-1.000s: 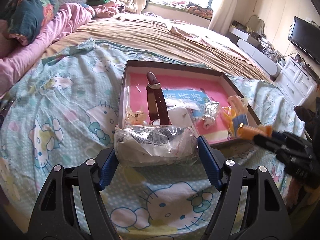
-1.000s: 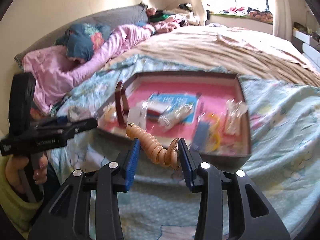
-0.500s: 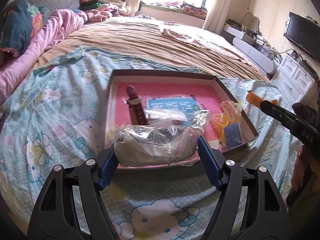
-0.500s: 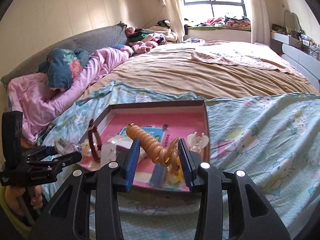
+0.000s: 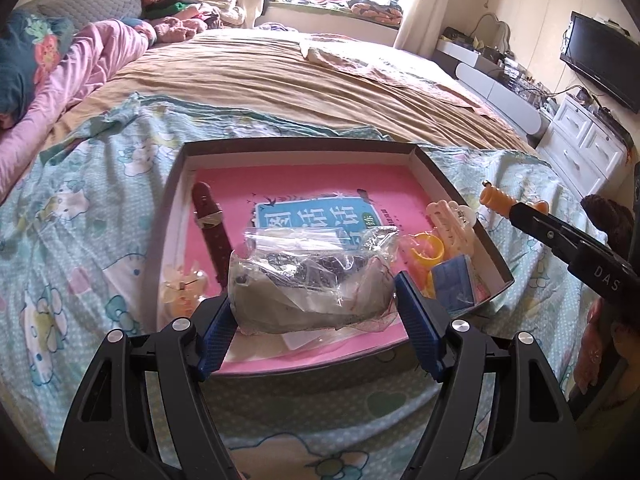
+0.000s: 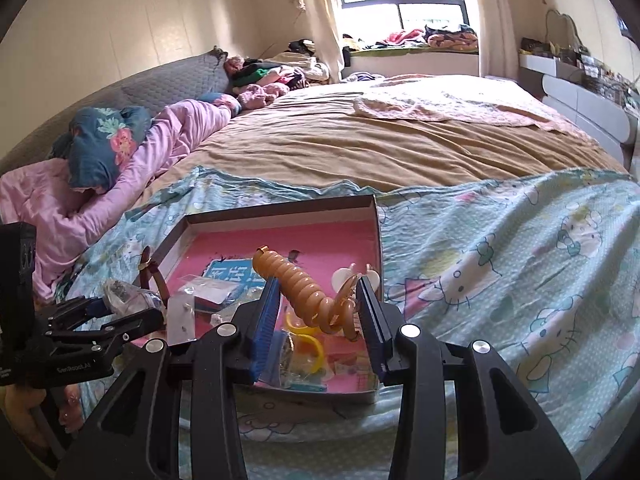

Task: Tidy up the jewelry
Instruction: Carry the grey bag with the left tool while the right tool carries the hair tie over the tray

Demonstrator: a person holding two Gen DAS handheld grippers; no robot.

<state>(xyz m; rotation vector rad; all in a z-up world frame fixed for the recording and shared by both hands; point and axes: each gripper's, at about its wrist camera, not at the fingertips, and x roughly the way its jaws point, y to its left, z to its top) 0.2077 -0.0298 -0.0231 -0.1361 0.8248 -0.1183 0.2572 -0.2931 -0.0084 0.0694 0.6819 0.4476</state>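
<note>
The left gripper (image 5: 316, 300) is held low and level, its blue-padded fingers (image 5: 216, 326) spread wide and pressed against both ends of a crumpled plastic bag (image 5: 312, 280) it grips. The right gripper (image 6: 316, 312) sits off to the left one's right side, its jaws closer together, pinching an orange spiral hair tie (image 6: 304, 290) that sticks up between the pads (image 6: 266, 320)

The crinkly clear plastic bag (image 5: 312, 276) is shiny, and the orange spiral plastic hair tie (image 6: 304, 292) looks smooth and glossy. The dark brown watch strap (image 5: 212, 236) looks like leather. The flat cardboard box (image 5: 296, 146) has a matt pink floor and sits on soft printed cloth bedsheet (image 5: 80, 216).
</note>
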